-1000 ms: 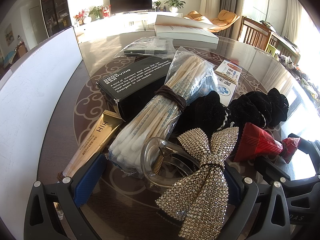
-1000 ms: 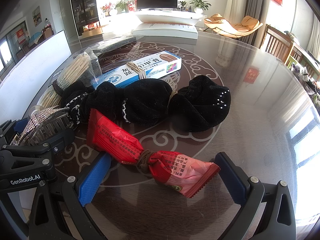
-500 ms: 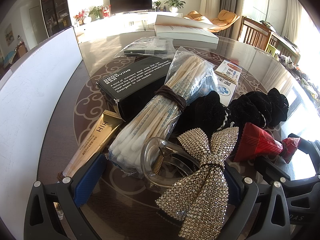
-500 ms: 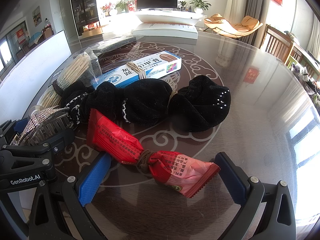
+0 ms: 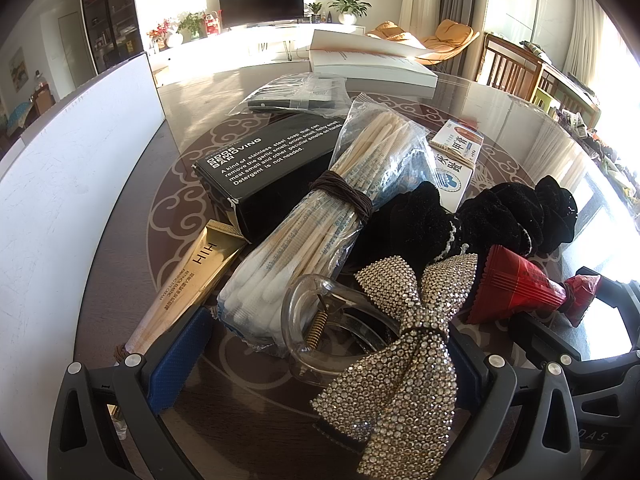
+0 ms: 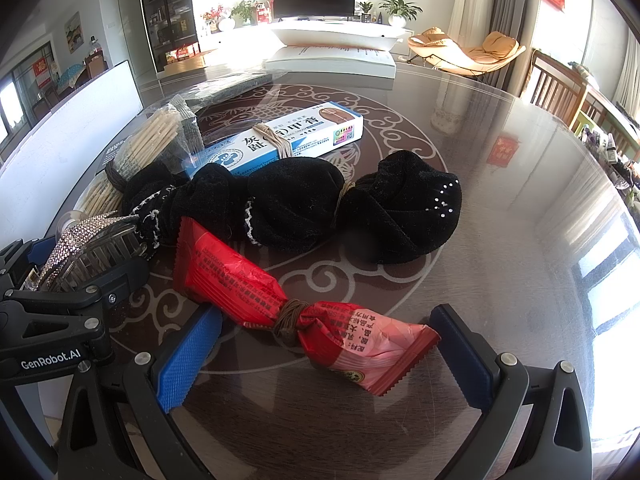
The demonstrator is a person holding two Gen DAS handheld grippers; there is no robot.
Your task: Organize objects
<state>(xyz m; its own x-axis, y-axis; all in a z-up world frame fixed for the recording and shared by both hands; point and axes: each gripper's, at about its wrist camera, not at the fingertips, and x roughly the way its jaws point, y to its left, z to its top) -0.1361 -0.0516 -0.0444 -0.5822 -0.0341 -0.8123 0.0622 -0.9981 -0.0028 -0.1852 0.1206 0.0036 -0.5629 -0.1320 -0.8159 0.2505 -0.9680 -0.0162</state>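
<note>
A row of banded items lies on the round glass table [image 6: 500, 240]. My left gripper [image 5: 320, 364] stands open around a clear hair claw with a rhinestone bow [image 5: 396, 340]. Beyond it lie a bag of cotton swabs [image 5: 320, 216], a gold tube [image 5: 188, 284], a black box [image 5: 272, 164] and a black velvet cloth [image 5: 472, 216]. My right gripper [image 6: 324, 356] is open around a red packet [image 6: 280, 300] tied with a brown band. Behind it rest the black cloth [image 6: 304, 204] and a blue-white box [image 6: 280, 140].
A white board [image 5: 60, 208] stands along the table's left edge. An open book [image 5: 368, 60] and a plastic bag with a dark item [image 5: 296, 92] lie at the far side. The left gripper's body [image 6: 52, 320] sits just left of the red packet. Chairs stand at right.
</note>
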